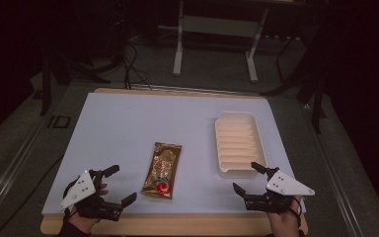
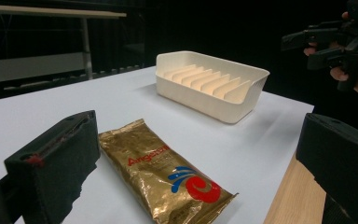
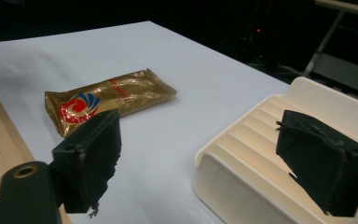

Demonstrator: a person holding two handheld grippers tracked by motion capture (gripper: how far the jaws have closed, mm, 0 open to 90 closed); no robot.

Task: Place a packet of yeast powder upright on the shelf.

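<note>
High view: your left gripper point(image 1: 120, 184) and right gripper point(image 1: 244, 177) rest at the desk's near edge, jaws spread and empty, the gold packet point(image 1: 162, 170) flat between them. Left gripper view reveals the packet's red-and-blue print; right gripper view, the ribbed cream tray point(image 3: 261, 140) beside its jaws.

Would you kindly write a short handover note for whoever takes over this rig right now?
Left gripper: open, holding nothing, just left of the gold packet.
Right gripper: open, holding nothing, at the near end of the cream slotted tray.
The packet lies flat on the white mat, apart from the tray; the tray's slots hold nothing.
Done: nothing visible so far.
Left: probably grasp the packet and move it to the tray.
</note>
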